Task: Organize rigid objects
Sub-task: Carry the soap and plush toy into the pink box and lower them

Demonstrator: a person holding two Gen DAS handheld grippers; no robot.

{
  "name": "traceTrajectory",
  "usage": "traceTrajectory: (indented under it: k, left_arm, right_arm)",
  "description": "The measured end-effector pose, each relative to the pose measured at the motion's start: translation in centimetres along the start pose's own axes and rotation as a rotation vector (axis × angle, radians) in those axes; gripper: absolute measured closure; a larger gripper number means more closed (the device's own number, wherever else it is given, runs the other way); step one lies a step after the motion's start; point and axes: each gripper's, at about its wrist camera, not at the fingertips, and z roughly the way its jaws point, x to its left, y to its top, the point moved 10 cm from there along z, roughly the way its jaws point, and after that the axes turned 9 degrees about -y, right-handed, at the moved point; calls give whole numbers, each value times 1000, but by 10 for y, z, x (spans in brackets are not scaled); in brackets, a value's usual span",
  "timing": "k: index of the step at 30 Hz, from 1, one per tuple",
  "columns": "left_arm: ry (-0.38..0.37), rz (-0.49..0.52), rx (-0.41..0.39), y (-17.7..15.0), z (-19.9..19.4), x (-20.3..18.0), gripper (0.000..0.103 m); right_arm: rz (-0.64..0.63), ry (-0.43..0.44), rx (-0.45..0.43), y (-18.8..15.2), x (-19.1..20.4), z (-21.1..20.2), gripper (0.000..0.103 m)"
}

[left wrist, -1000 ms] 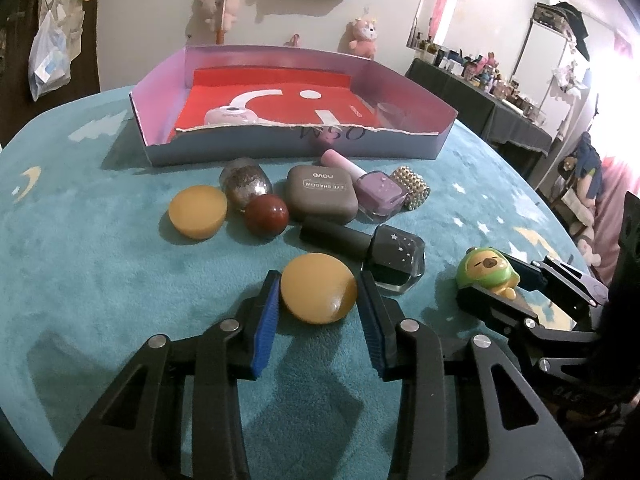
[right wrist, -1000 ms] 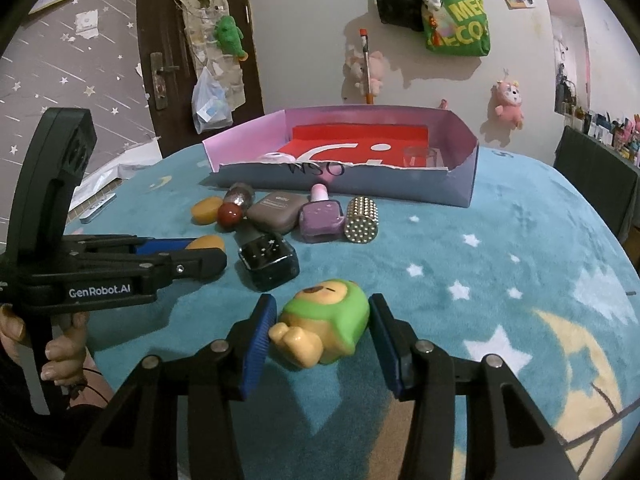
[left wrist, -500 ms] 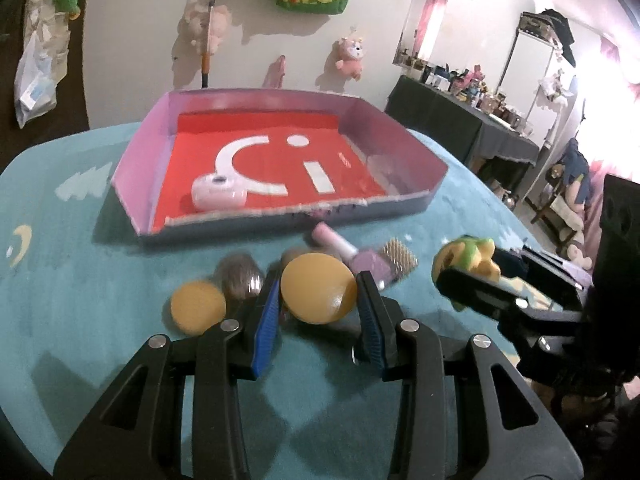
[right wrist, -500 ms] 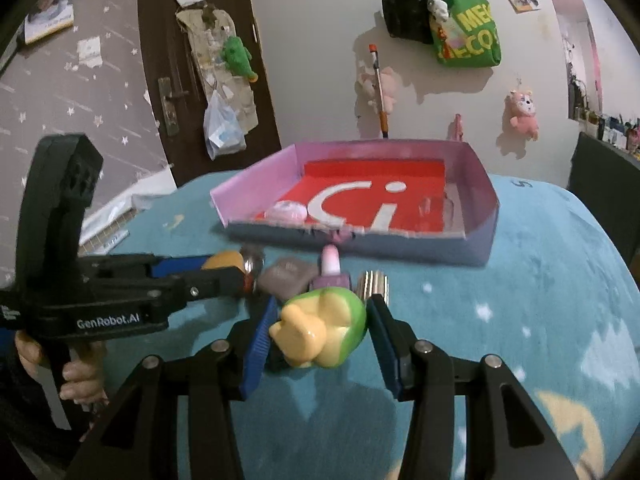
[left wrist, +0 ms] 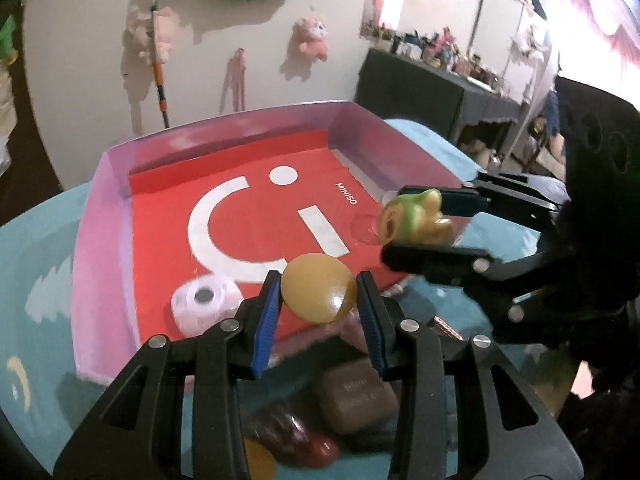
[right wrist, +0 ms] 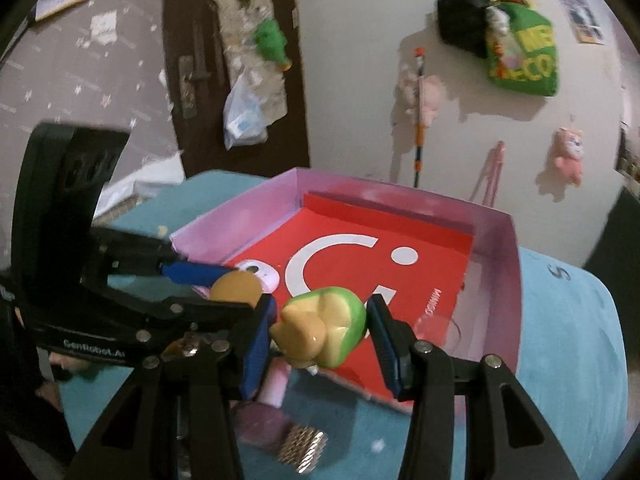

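The left gripper jaws grip a yellow disc and the right gripper jaws grip a green toy, both above the pink box, where a white roll lies; a brown case sits below.

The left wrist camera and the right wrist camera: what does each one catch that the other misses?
Only the left view shows the brown case and the dark red ball on the blue cloth. Only the right view shows the studded silver roll and the dark door. Both show the pink box with its red floor, the white tape roll, the yellow disc in the left gripper, and the green toy in the right gripper.
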Motion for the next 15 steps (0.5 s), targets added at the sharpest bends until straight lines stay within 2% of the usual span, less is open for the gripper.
traceTrajectory:
  k: [4, 10, 15]
  left_arm:
    - [-3, 18, 44, 4, 15, 10, 67]
    - [-36, -14, 105, -2, 37, 22, 67]
    - [-35, -16, 140, -9, 45, 25, 67]
  right_arm:
    - [-45, 29, 52, -1, -2, 25, 53]
    - [-69, 65, 103, -5, -6, 44, 53]
    - [-87, 82, 146, -13, -6, 56, 53]
